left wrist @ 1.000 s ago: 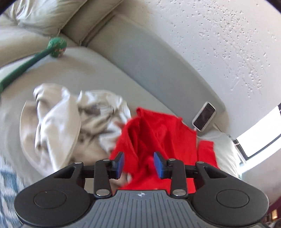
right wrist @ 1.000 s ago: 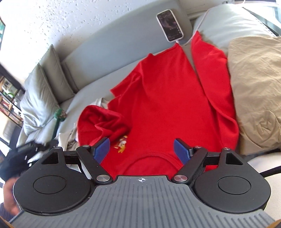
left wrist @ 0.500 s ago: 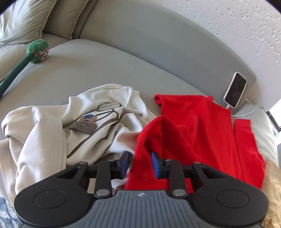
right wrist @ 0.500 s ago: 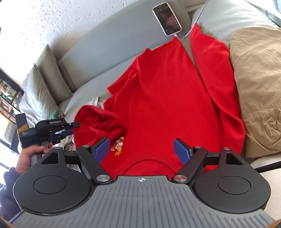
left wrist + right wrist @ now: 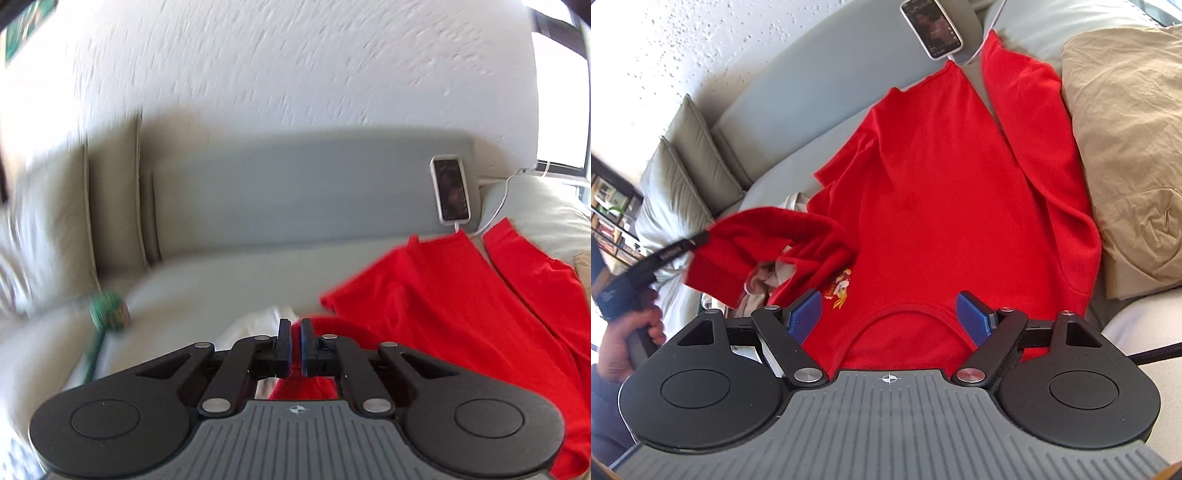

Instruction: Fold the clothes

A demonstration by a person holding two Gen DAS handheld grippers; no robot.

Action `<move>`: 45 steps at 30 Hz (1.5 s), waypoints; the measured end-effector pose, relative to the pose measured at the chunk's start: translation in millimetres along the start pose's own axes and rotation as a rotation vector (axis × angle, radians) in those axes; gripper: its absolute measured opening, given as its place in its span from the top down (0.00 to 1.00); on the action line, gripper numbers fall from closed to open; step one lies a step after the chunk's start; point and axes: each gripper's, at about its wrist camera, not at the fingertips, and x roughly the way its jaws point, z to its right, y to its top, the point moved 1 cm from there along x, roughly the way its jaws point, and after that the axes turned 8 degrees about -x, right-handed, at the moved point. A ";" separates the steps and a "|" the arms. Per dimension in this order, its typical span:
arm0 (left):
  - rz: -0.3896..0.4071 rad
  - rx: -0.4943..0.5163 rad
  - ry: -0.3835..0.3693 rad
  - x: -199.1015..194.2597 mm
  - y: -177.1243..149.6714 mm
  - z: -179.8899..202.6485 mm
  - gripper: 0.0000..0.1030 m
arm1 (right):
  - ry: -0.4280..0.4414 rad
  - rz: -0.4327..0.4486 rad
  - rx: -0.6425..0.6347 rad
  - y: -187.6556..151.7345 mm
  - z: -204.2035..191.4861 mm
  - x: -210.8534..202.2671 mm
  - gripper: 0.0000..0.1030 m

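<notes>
Red long-sleeved sweatshirt [image 5: 942, 192] sprawls mid-frame on the grey sofa [image 5: 812, 92]. My left tool [image 5: 295, 343] has just closed, pinching its sleeve [image 5: 753, 236]; right tool [image 5: 890, 314] gapes empty over the collar. Next, I reckon: fold that sleeve across.

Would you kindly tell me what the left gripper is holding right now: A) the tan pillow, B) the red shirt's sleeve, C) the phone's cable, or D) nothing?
B: the left gripper is shut on the red shirt's sleeve, lifted off the sofa.
</notes>
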 end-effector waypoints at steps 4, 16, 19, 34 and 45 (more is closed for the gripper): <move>0.197 0.250 0.089 -29.6 21.8 -1.7 0.97 | 0.006 0.002 -0.007 -2.1 -2.9 -5.5 0.21; 0.090 0.013 0.295 -41.3 60.8 -132.4 1.00 | 0.107 0.104 -0.077 17.4 -48.2 -22.5 0.21; -0.050 -0.200 0.088 -34.2 22.5 -146.1 0.75 | 0.238 0.138 -0.021 23.5 -56.0 -22.6 0.19; -0.230 -0.638 0.039 14.8 -123.5 -153.4 0.64 | 0.408 0.213 0.101 44.0 -66.3 -32.5 0.15; -0.146 -0.596 -0.020 10.7 -127.8 -143.4 0.72 | 0.530 0.302 0.188 51.2 -43.8 -55.4 0.15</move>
